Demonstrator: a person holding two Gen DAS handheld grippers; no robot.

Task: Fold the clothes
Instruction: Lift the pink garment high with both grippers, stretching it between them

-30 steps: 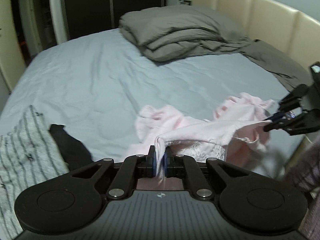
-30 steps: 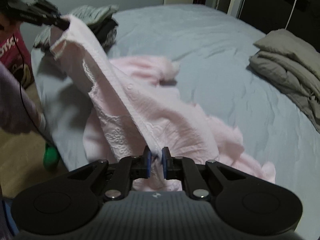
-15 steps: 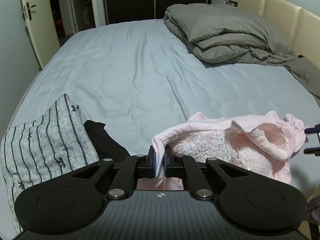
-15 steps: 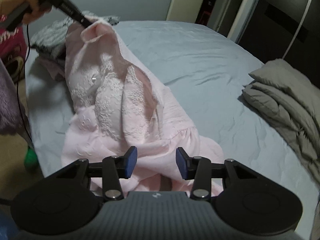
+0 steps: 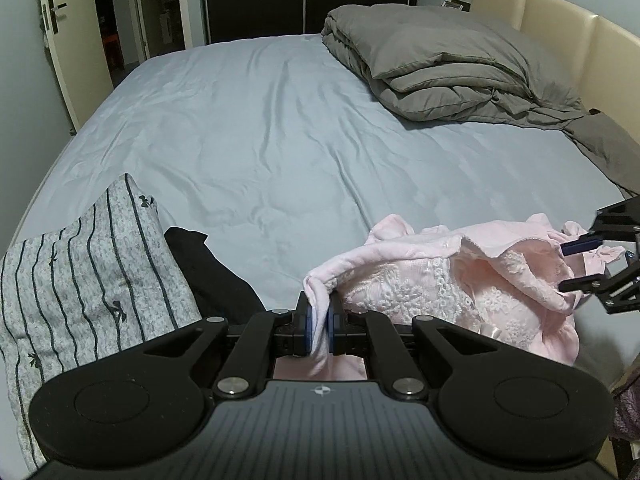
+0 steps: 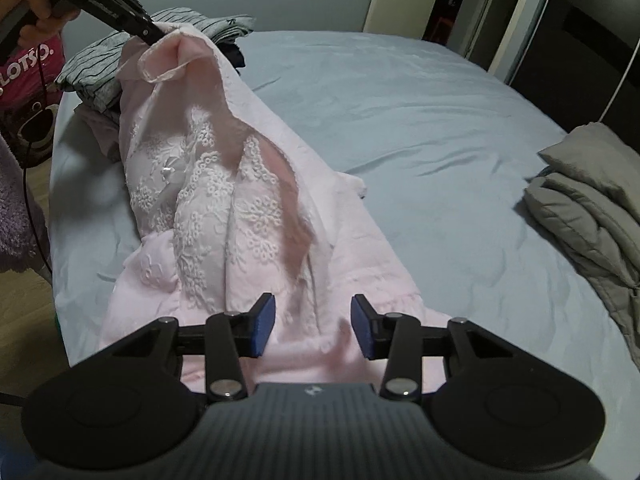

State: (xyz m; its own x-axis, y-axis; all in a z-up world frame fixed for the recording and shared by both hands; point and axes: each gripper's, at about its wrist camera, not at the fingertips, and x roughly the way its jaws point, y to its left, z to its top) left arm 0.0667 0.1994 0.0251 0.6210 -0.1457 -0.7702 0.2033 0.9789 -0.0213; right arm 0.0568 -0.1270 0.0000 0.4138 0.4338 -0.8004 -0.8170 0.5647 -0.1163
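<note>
Left claw: blue pads pressed together on a bunched corner of the pink garment, cloth pinched between them and lifted off the bed. Seen from the right wrist, the same claw holds that corner up high, so the fabric hangs from it in a soft cone.

Right claw: jaws spread wide apart, gripping nothing, pink cloth lying below and between the blue pads. In the left wrist view it sits at the far right edge, fingers parted beside the garment's ruffled end.

Pink garment: thin, crinkled weave, pale pink. White floral lace or embroidery runs in panels down the middle. Gathered ruffle along one edge. The lower part spreads in a heap on the near edge of the bed; the upper part is raised.

Bed: grey-blue sheet, smooth with shallow creases. Padded cream headboard in panels.

Also on the bed: grey duvet, thick, folded in layers near the headboard; striped grey cloth, speckled knit with thin dark lines and small bow marks; black cloth just beside it, partly tucked under.

A hand grips the left tool's handle.
</note>
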